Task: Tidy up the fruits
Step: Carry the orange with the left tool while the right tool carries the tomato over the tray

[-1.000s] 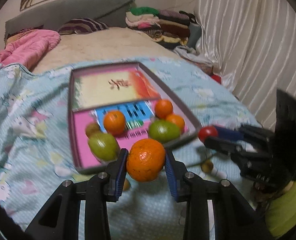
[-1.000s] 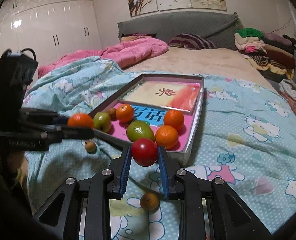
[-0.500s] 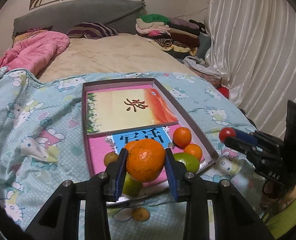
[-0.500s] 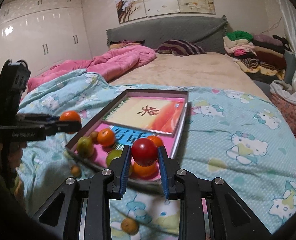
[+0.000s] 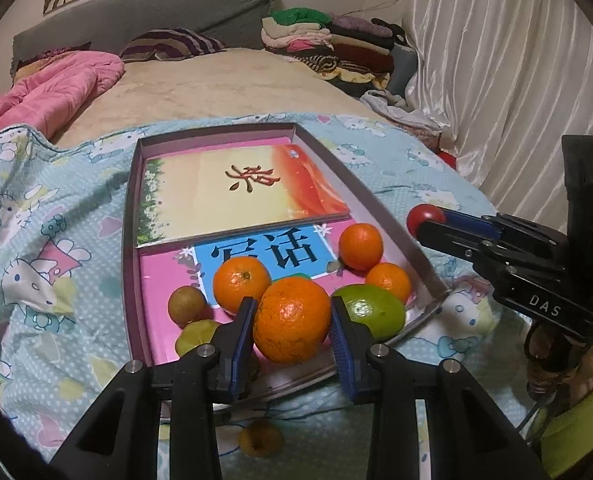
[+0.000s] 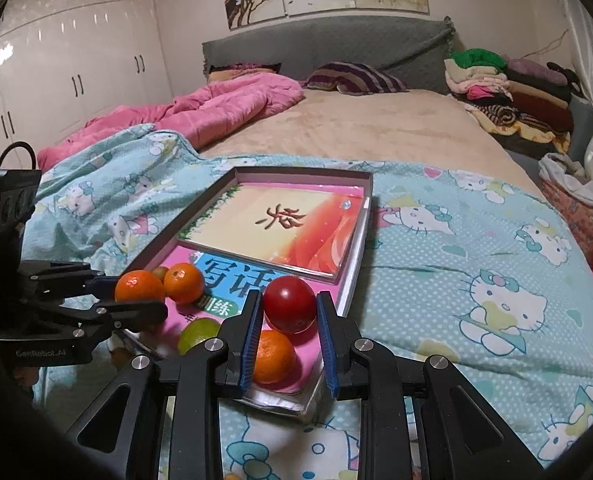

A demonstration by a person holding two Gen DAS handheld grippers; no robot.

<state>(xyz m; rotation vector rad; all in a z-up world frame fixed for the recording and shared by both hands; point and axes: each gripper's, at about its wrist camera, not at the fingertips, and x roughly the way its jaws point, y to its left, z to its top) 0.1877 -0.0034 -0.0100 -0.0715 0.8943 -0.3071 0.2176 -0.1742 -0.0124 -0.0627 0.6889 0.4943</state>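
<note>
My left tongs (image 5: 292, 320) clamp an orange (image 5: 292, 319); my right tongs (image 6: 289, 311) clamp a red fruit (image 6: 289, 309). Oranges and green fruit crowd the near end of the tray (image 5: 130, 216). Books fill its far end.

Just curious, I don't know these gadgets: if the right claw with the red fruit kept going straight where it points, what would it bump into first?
Probably the small orange lying in the shallow box just below the red fruit, though depth is hard to judge.
</note>
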